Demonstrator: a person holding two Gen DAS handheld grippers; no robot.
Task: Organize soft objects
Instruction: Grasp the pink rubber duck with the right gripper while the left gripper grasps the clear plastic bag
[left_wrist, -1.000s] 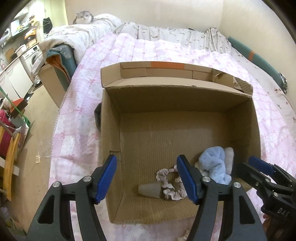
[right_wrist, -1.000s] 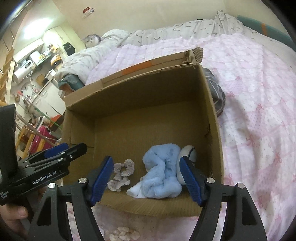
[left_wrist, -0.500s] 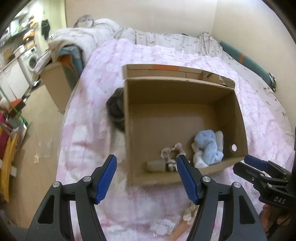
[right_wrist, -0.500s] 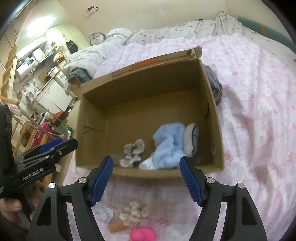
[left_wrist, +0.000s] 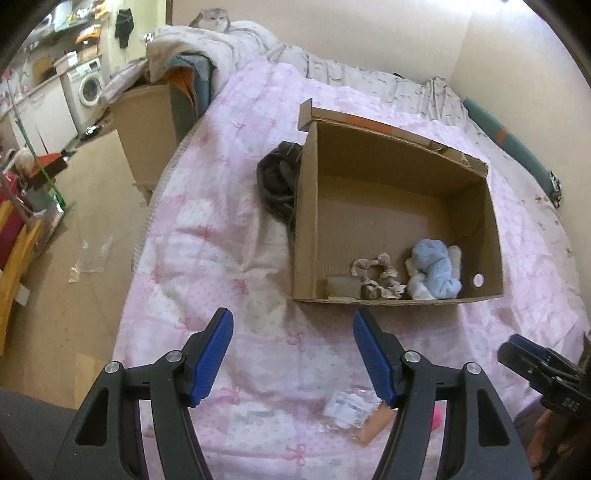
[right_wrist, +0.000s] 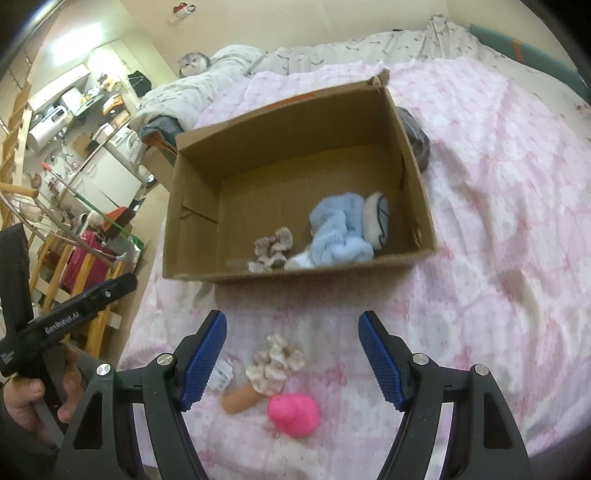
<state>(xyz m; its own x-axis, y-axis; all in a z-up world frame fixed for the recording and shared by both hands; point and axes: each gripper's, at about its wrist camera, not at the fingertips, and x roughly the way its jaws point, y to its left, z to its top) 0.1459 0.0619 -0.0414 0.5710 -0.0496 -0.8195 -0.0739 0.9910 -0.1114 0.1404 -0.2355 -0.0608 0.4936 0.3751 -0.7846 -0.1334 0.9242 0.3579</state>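
Pink rubber duck (right_wrist: 293, 415) and beige frilly scrunchie (right_wrist: 275, 363) lie on the quilted bed (right_wrist: 480, 258) between the right gripper (right_wrist: 291, 360) fingers — apart, empty; left gripper (left_wrist: 291, 356) likewise, farther off.

Matt corrugated cardboard box (right_wrist: 413, 192) holds fluffy blue cloth (right_wrist: 338, 230) (fleecy).

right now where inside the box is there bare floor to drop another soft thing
The far half of the cardboard box, from its back wall forward, is bare. The near wall is crowded: beige scrunchie, blue fluffy cloth, white pouch. Only a narrow strip stays free in the near-left corner.
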